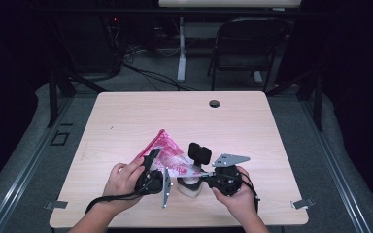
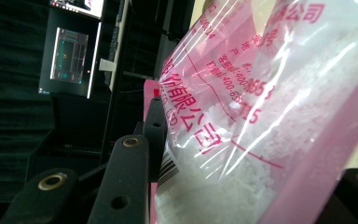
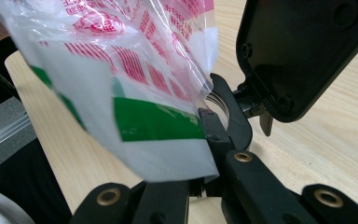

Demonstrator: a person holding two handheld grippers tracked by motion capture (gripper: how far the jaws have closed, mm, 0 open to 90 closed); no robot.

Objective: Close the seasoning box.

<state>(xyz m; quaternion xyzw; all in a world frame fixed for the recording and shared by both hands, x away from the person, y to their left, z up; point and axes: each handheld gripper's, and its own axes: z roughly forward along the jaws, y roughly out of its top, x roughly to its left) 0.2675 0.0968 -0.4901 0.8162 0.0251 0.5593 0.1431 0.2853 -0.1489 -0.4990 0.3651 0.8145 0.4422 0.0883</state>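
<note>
A bag of white granules is held up between two tongs over a small container at the near edge of the table.

Nearest, the left tongs point(image 1: 154, 158) are clamped on the plastic bag point(image 1: 167, 153) at its left side, and the right tongs point(image 1: 205, 175) are pinched together on its right corner. The film is thin, glossy, red-printed and likely slippery; the loose fill is judged to sag and shift, so edge grips suit best. Under it stands a white container point(image 1: 189, 187) with a black flip lid point(image 1: 200, 153), on the pale wooden table point(image 1: 126, 121).
</note>
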